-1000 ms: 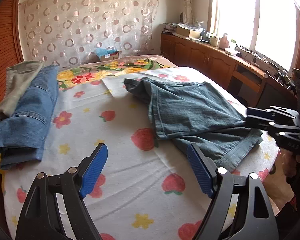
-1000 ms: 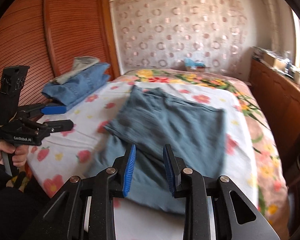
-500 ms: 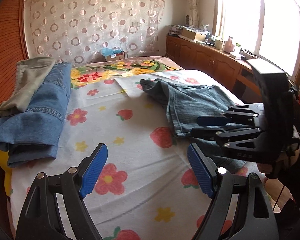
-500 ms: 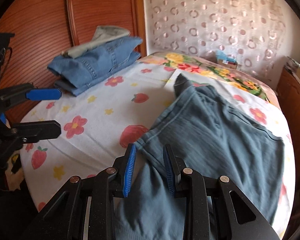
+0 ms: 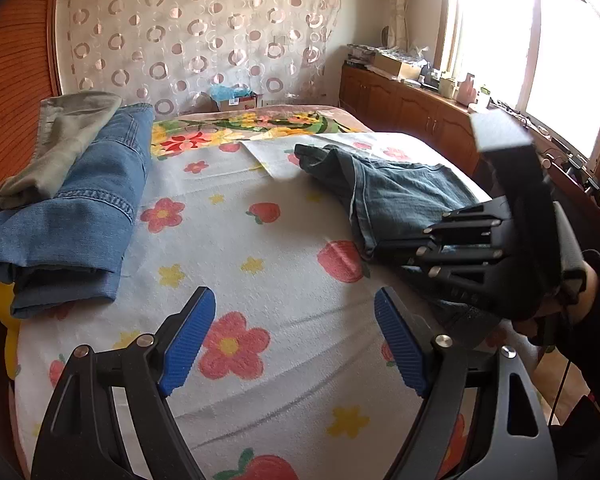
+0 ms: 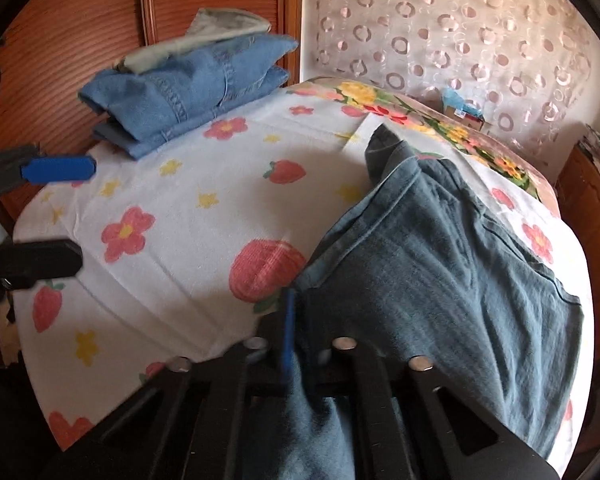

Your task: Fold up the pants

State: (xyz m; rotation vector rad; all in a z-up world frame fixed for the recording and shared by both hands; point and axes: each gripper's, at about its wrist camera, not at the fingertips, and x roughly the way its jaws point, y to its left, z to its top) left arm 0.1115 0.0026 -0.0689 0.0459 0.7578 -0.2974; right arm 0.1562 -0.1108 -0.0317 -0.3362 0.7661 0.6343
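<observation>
Pants lie half-folded on the flowered bed, near corner pinched in the closed right tongs — left tongs hang spread and empty — next, likely, carrying that corner across

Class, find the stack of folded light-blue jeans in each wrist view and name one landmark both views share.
Left wrist view: the folded light-blue jeans lie at the left edge, on the bed, under a grey-green garment.
Right wrist view: the same stack sits upper left, against the wooden panel.
Shared landmark: the ring-patterned curtain behind the bed.
</observation>
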